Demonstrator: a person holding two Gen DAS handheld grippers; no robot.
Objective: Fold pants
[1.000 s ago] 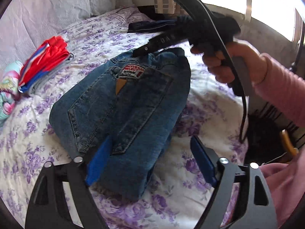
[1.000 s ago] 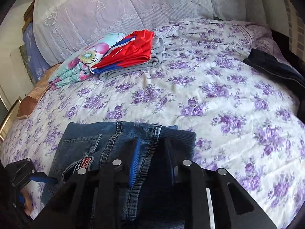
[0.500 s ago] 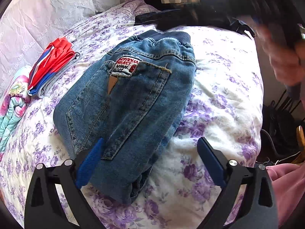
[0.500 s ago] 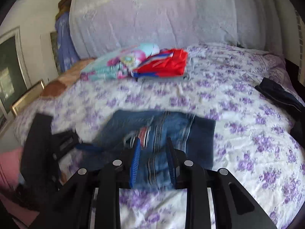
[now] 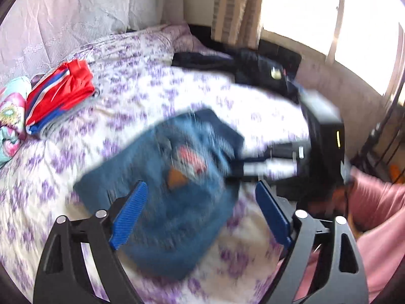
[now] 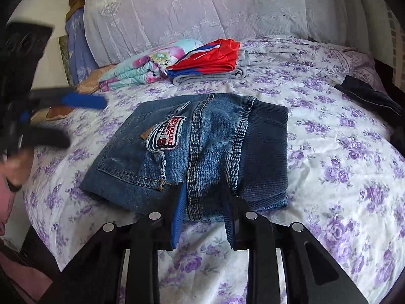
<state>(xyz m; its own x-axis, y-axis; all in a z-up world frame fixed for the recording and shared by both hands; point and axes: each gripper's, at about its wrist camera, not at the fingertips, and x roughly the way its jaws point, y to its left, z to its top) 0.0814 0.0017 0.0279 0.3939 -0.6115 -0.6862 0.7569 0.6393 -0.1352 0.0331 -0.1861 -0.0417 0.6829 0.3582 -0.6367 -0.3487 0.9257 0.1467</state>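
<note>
The folded blue jeans (image 6: 192, 152) lie on the flowered bedspread (image 6: 341, 152), with a stitched patch and a dark ribbed waistband on top. My right gripper (image 6: 203, 202) sits at the near edge of the jeans, its jaws a little apart with the denim edge between them. My left gripper (image 5: 200, 200) is wide open above the jeans (image 5: 172, 190), which are blurred in the left wrist view. The left gripper also shows at the left of the right wrist view (image 6: 83, 101), above the bed and beside the jeans.
A red, white and blue folded garment (image 6: 212, 55) on a grey one and a flowered cloth (image 6: 141, 65) lie near the pillows. A dark garment (image 6: 369, 96) lies at the right edge of the bed. The window (image 5: 329, 20) is beyond.
My right gripper swung away from the jeans' waistband and has come down at their near edge. My left gripper has lifted and pulled back, still open. The jeans stay folded.
</note>
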